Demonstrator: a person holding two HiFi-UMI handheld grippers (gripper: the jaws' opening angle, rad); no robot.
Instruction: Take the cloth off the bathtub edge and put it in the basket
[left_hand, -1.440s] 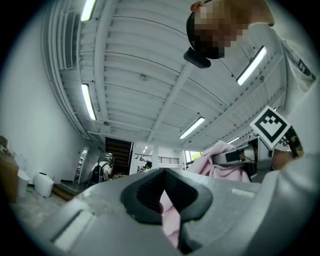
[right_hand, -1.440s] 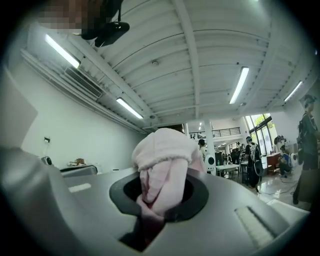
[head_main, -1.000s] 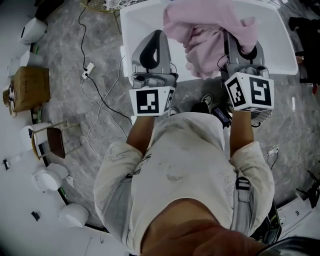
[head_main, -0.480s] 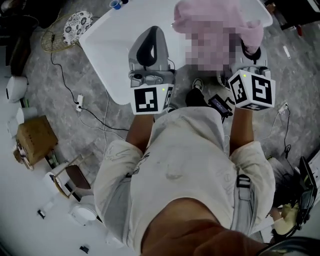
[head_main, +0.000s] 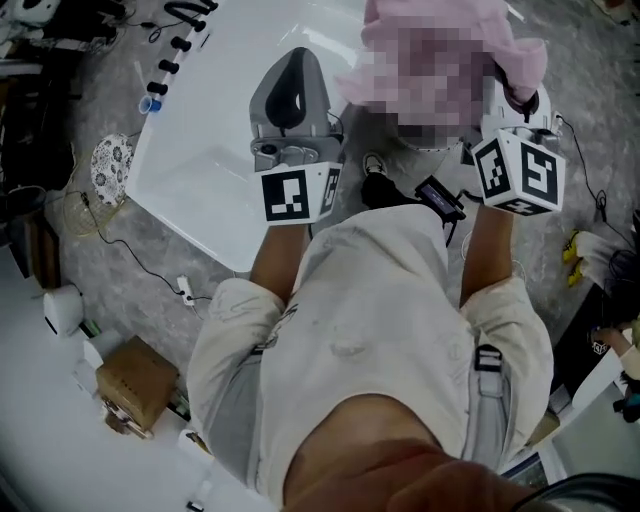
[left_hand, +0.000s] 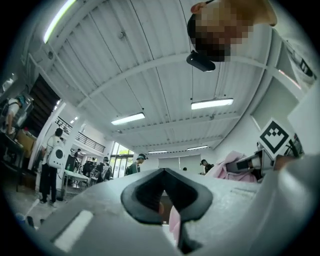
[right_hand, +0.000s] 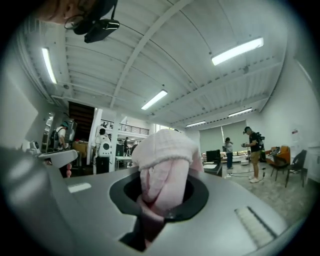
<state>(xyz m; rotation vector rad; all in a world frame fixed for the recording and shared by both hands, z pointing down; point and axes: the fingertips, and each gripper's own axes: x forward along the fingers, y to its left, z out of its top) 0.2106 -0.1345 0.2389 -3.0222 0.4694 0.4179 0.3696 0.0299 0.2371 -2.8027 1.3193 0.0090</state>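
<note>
Right gripper (right_hand: 164, 200) clamped on pink cloth (right_hand: 162, 150) | left gripper (left_hand: 167, 202) closed, pinching cloth edge, above white bathtub (head_main: 205, 175)

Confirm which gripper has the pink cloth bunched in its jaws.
The right gripper: its jaws are clamped on a thick wad of the pink cloth. The left gripper shows only a pink sliver in its jaw gap; whether it grips is unclear.

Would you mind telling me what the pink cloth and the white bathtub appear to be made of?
The cloth looks like soft, matte terry or fleece: its surface is fuzzy and it bunches in limp, rounded folds. The bathtub looks hard, smooth and evenly white with a slight sheen, perhaps acrylic or enamel; the look alone does not settle which.
</note>
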